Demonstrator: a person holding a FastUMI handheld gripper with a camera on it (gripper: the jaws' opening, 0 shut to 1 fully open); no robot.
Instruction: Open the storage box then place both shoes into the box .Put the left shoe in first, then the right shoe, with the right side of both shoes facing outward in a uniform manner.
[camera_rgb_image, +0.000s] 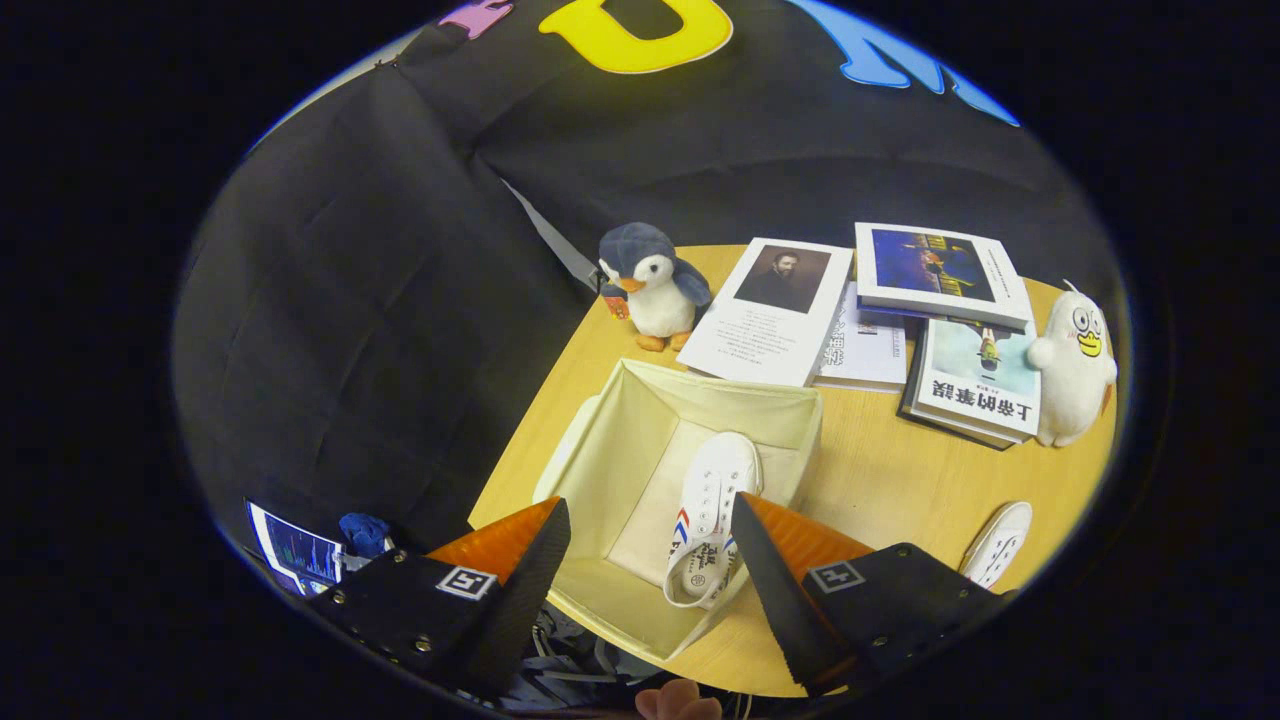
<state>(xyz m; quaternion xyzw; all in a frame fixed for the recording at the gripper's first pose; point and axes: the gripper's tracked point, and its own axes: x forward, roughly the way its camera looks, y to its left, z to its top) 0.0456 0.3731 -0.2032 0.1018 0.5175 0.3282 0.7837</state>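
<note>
Gripper view: gripper (650, 560) released, fingers spread above box (600, 440) holding one shoe (710, 505). Second shoe (998, 542) at 3 o'clock: light, flexible; likely best gripped at heel collar.

Wooden table (880, 480), light yellow-brown top. Resting directly on it: an open cream fabric storage box (640, 420) near the table's left edge; a plush penguin (650, 285) beyond the box; several books (870, 320), spread and partly overlapping, beside the penguin; a white plush duck (1075, 365) next to the books; one white shoe (995, 545), sole up, lying apart from the box.
</note>
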